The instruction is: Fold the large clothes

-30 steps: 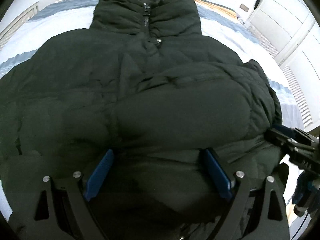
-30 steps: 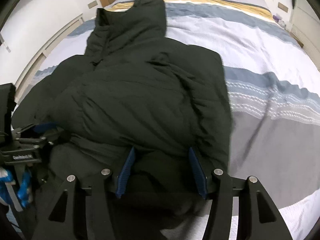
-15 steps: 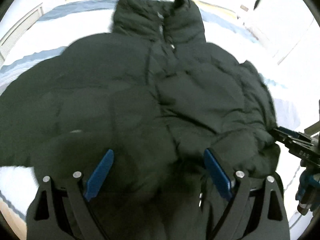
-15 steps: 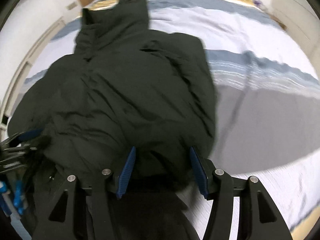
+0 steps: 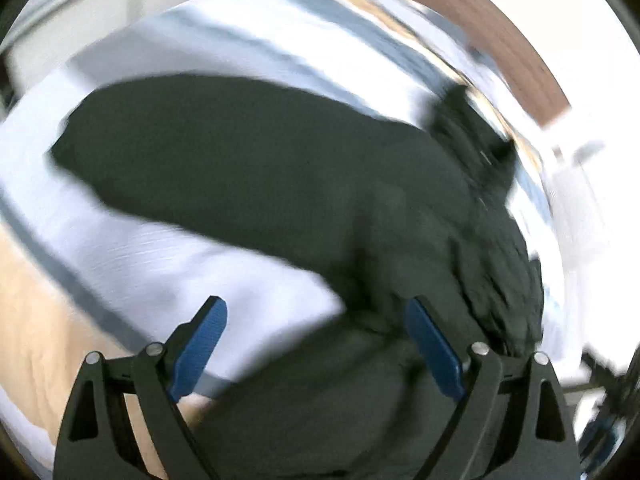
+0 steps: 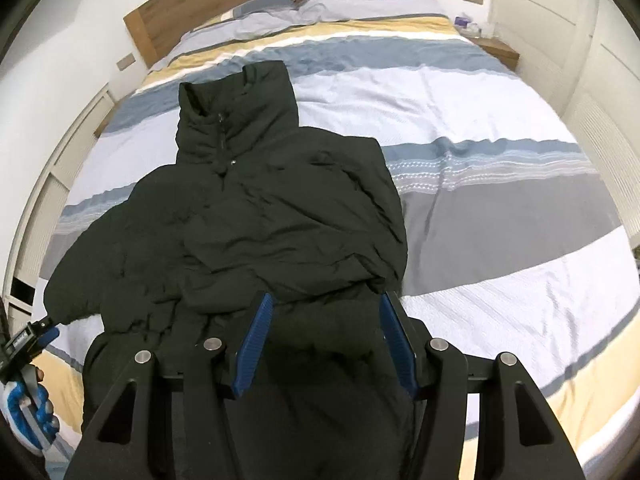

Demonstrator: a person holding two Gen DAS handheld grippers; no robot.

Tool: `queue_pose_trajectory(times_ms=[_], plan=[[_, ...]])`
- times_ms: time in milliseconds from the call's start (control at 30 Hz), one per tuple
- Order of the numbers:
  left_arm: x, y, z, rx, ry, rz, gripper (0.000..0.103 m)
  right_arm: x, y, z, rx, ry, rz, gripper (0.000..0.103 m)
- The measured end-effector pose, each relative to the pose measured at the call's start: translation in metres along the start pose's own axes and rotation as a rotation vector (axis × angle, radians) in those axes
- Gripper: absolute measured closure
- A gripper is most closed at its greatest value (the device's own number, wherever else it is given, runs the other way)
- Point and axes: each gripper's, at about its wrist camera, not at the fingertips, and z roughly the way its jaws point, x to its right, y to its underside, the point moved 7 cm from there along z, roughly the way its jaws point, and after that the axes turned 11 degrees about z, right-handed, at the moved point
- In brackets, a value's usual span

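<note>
The dark green puffy jacket (image 6: pixel 256 216) has its unfolded sleeve stretching toward the left gripper (image 5: pixel 316 344), whose spread fingers seemingly grasp nothing, while the right gripper (image 6: pixel 324 340), also unclenched, straddles the hem.

Jacket (image 6: pixel 260 216) lies on bed (image 6: pixel 500 128), left of centre, collar twd headboard (image 6: pixel 168 20); pillows (image 6: pixel 320 0) behind collar; nightstand (image 6: pixel 498 50) right of bed; left tool (image 6: pixel 38 334) at jacket's left sleeve end; right tool (image 6: pixel 324 344) over hem.
</note>
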Motion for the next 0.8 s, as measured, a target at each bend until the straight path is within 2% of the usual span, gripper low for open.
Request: queue_pose_trajectory(times_ms=[67, 233, 400, 600, 733, 767, 800], plan=[[-0.054, -0.002, -0.005, 0.022, -0.005, -0.109, 0.011, -0.004, 0.002, -0.005, 0.005, 0.014, 0.008, 0.048], [-0.154, -0.013, 0.002, 0.060, -0.011, -0.318, 0.011, -0.011, 0.013, -0.018, 0.002, 0.058, 0.040, 0.048], [-0.195, -0.029, 0.015, 0.080, 0.010, -0.410, 0.011, -0.012, 0.028, -0.047, 0.001, 0.117, 0.045, 0.047], [-0.221, -0.040, 0.042, 0.066, 0.029, -0.492, 0.011, 0.003, 0.028, -0.105, 0.051, 0.193, 0.066, 0.047], [-0.229, -0.041, 0.049, 0.093, 0.053, -0.567, 0.013, 0.020, 0.024, -0.139, 0.095, 0.235, 0.094, 0.045], [-0.231, -0.042, 0.049, 0.097, 0.058, -0.589, 0.021, 0.023, 0.024, -0.144, 0.101, 0.244, 0.100, 0.045], [-0.231, -0.043, 0.049, 0.103, 0.074, -0.604, 0.039, 0.028, 0.024, -0.150, 0.107, 0.253, 0.109, 0.045]])
